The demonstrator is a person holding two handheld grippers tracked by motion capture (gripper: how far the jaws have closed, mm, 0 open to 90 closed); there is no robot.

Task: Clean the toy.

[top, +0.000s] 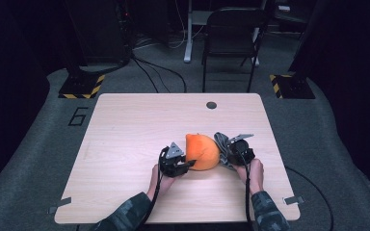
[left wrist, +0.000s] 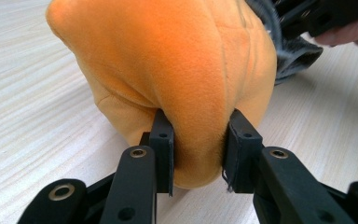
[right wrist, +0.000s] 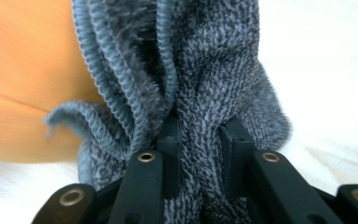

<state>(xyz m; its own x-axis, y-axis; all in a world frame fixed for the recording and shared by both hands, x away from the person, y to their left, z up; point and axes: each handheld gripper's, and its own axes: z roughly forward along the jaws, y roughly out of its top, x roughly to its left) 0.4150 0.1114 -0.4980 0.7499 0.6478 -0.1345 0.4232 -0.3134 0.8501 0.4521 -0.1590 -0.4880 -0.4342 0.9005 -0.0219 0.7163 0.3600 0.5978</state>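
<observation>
Black jaws of left gripper (left wrist: 198,154) clamped on a fold of orange plush cloth (left wrist: 177,70), pads biting in from both sides. Same gripper (top: 175,163) seen from high view at near-centre of table (top: 125,125), pointing right into the orange bundle (top: 201,151). Right gripper (right wrist: 198,149) pinched tight on bunched grey knit cloth (right wrist: 205,70), ribbed edge folds to its left, orange just beyond. From high view, right gripper (top: 232,153) just right of bundle, pointing left, grey cloth (top: 221,144) wedged between it and the orange. Bundle's long axis roughly left-right, caught between both grippers, grey end right, orange end left. Both equally close, each already holding its own end. Forearms coming in from near edge, wrists angled inward toward each other. Likely next: pulling apart or folding along that left-right line.
</observation>
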